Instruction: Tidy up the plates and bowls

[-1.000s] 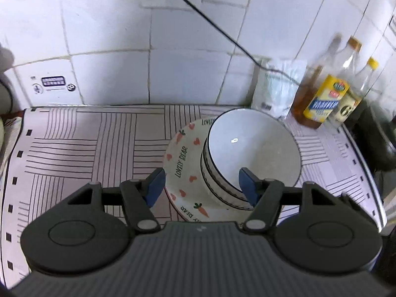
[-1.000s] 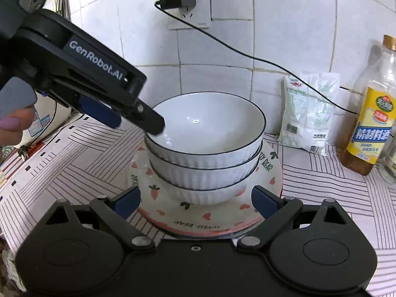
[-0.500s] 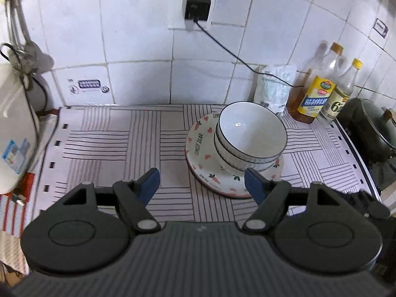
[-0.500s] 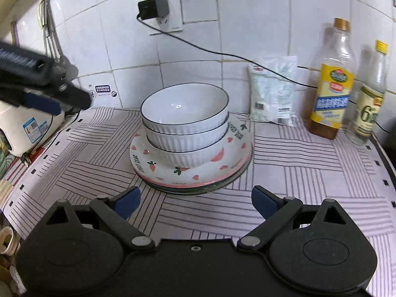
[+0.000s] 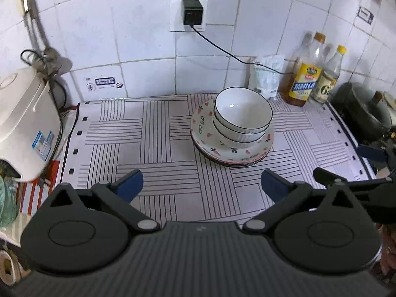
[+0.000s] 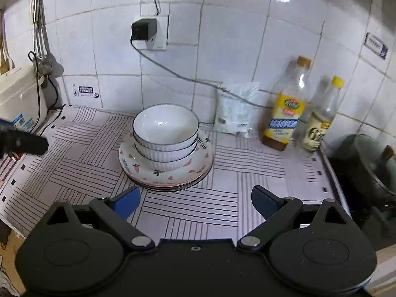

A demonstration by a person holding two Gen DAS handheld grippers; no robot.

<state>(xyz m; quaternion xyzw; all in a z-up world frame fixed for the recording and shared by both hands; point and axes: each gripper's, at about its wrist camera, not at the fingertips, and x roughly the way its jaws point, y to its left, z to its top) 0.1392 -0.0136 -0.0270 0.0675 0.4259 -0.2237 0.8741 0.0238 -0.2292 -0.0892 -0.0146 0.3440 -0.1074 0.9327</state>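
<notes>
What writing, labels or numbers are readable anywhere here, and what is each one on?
"LOVELY DEAR": rim of the top plate, under the stacked bowls.
"6": label of the yellow-capped bottle; the rest is blurred.
Oil bottle: yellow and blue label, print too blurred to read.
White bag, wall sticker, upper wall plaque, rice cooker label: too small to read.

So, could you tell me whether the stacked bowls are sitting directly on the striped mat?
No, the three stacked bowls rest on a pile of patterned plates, and only the plates touch the striped mat.
</notes>
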